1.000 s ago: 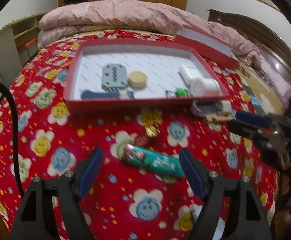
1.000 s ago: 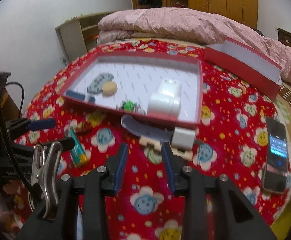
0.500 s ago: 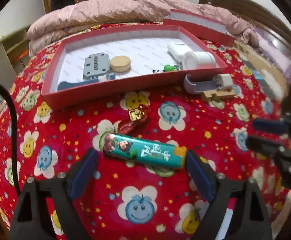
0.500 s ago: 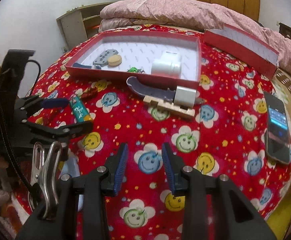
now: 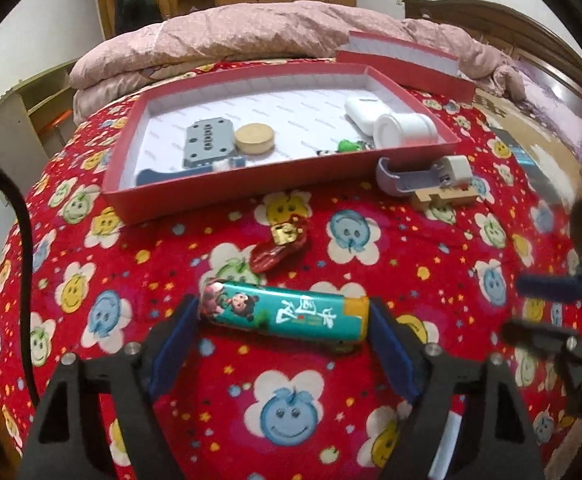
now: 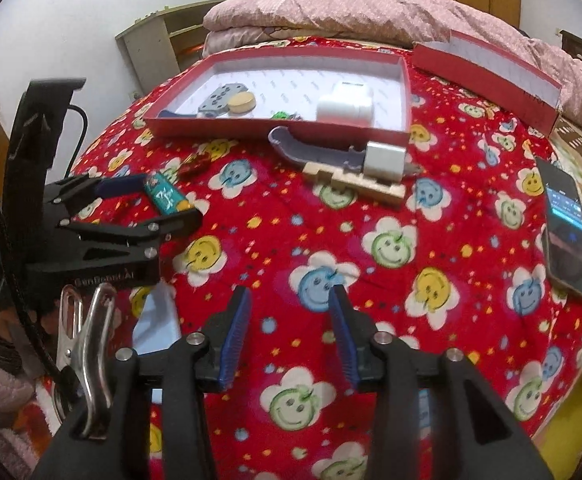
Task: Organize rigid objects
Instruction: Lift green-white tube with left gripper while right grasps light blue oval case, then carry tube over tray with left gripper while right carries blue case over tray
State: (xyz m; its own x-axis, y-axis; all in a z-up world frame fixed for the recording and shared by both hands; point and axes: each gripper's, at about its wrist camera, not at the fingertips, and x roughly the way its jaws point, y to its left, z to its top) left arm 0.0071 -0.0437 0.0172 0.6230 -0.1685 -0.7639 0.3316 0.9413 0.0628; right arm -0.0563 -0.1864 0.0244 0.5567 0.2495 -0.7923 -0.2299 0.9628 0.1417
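The left gripper (image 5: 283,332) is spread wide, its 2 blue ribbed pads bracketing the ends of a glossy teal tube (image 5: 285,315) printed with cartoon figures and capped in yellow at its right end. Whether the pads touch the tube is hard to tell; it lies crosswise on the bedspread (image 5: 371,280), a red cloth patterned with smiling flower faces. Just ahead of this gripper sits a small crinkled red wrapper with a gold clasp (image 5: 281,246).

Farther ahead is a shallow red cardboard tray (image 5: 227,190) with a white lining. Inside, from left to right, are a dark blue strip (image 5: 159,176), a flat grey plate with holes (image 5: 209,146), a round tan disc (image 5: 254,139), a small green piece (image 5: 347,145), and a white cylinder (image 5: 405,130) with a white rounded box (image 5: 365,110) behind it. Ahead and to the right, outside the tray, a curved grey-purple holder (image 5: 407,180) lies against a white block (image 5: 457,168) and a notched wooden piece (image 5: 443,198).

The right gripper (image 6: 289,328) hovers above the bedspread with its pads parted and nothing between them. To its right a dark phone (image 6: 567,232) lies flat with its screen lit.
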